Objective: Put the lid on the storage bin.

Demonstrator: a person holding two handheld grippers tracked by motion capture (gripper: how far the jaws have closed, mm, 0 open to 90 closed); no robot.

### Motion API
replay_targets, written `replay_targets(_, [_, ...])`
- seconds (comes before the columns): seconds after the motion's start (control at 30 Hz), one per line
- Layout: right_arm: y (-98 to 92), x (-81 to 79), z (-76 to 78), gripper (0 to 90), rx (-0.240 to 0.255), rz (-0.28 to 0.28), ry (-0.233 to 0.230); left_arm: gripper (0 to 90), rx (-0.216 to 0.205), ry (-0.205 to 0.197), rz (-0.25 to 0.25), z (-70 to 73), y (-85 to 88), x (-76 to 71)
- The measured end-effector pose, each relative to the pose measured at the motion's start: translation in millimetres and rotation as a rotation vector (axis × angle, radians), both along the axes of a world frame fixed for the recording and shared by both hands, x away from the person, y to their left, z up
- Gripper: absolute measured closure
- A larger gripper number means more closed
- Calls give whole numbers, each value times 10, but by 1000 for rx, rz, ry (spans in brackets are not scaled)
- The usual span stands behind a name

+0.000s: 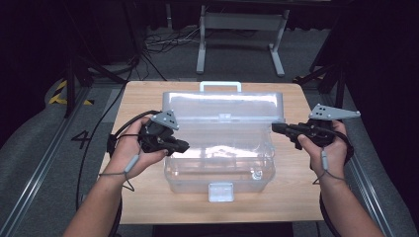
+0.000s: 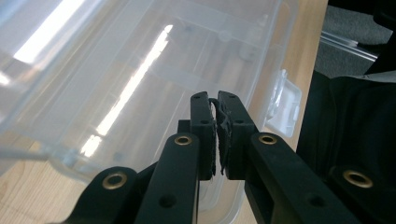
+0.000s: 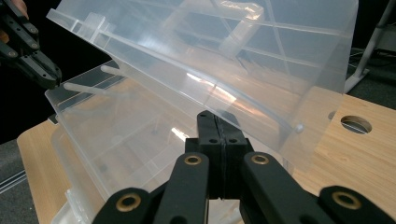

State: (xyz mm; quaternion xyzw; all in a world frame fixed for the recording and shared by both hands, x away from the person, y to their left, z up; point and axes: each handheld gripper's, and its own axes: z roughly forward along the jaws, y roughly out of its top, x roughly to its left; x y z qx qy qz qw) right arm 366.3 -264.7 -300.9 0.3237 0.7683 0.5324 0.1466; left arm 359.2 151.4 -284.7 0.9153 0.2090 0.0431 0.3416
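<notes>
Clear plastic box [image 1: 220,148] sat mid-table [image 1: 296,197], lid up. Left gripper [image 1: 182,146] at its left rim, jaws nearly clenched, empty. Right gripper [image 1: 274,127] at right edge, jaws pressed together, holding nothing.

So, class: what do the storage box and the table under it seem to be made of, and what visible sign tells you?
Storage box: likely clear, glossy plastic; the table shows through its walls and raised lid, and light strips glint on them. Its front latch looks like milkier plastic.
Table: pale wood or wood-look laminate with a matte finish; faint grain lines show, but the pictures cannot settle which.
</notes>
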Motion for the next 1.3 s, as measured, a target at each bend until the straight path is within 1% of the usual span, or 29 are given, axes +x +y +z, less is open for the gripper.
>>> replay_targets(0.03, [0, 0, 0, 900, 0, 0, 0, 855, 0, 0, 0, 0, 0, 0])
replay_targets(0.13, [-3, 0, -2, 900, 1, 1, 1, 854, -19, 5, 31, -7, 111, 16])
replay_targets(0.2, [-3, -2, -3, 900, 1, 1, 1, 850, -14, -6, 74, -13, 188, 27])
replay_targets(0.33, [-3, -10, -8, 900, 1, 1, 0, 855, -57, -3, 120, -35, 340, 40])
replay_targets(0.37, [-3, -12, -9, 900, 0, 0, 1, 855, -69, 4, 146, -55, 439, 48])
replay_targets(0.4, [-3, -13, -8, 900, 0, 0, 0, 855, -69, 4, 146, -55, 439, 48])
replay_targets(0.43, [-2, -14, -8, 900, 0, -1, -1, 855, -80, 6, 175, -73, 513, 50])
replay_targets(0.47, [-2, -14, -8, 900, 0, -1, -1, 855, -80, 6, 175, -73, 513, 50])
replay_targets(0.53, [-2, -15, -9, 900, 0, -1, -1, 854, -89, 7, 200, -101, 602, 60])
replay_targets(0.6, [-2, -17, -11, 900, 1, -2, -1, 851, -87, -3, 254, -142, 688, 78])
replay_targets(0.67, [-1, -20, -12, 900, 1, -2, -1, 848, -93, -6, 288, -181, 738, 97])
replay_targets(0.73, [2, -25, -13, 900, 3, -1, 1, 848, -100, -3, 307, -218, 775, 121])
replay_targets(0.8, [0, -26, -14, 900, 1, -2, -1, 848, -102, 4, 322, -239, 801, 140])
replay_targets(0.87, [0, -26, -14, 900, 1, -2, 0, 846, -100, -1, 331, -243, 819, 149])
replay_targets(0.9, [-2, -25, -16, 900, 3, 1, 2, 844, -97, 0, 349, -255, 852, 168])
replay_targets(0.93, [-2, -25, -16, 900, 3, 1, 2, 837, -97, 0, 349, -255, 852, 168])
replay_targets(0.97, [-3, -22, -22, 900, 4, 4, 2, 835, -90, -3, 376, -275, 883, 191])
replay_targets(1.0, [-1, -22, -25, 900, 4, 4, 2, 835, -80, -6, 384, -285, 902, 207])
replay_targets(1.13, [-1, -28, -31, 900, 5, 5, 3, 824, -67, -6, 404, -329, 947, 245])
replay_targets(1.17, [-1, -30, -32, 900, 4, 5, 2, 819, -67, -7, 420, -343, 950, 253])
replay_targets(1.2, [1, -36, -34, 900, 2, 3, 3, 811, -59, -12, 438, -366, 954, 266])
replay_targets(1.23, [4, -49, -40, 900, -3, 1, -1, 803, -59, -12, 438, -366, 954, 266])
replay_targets(1.27, [4, -49, -40, 900, -3, 1, -1, 803, -47, -8, 445, -387, 958, 279])
replay_targets(1.3, [11, -82, -57, 900, -3, -8, -10, 795, -52, 1, 446, -418, 961, 297])
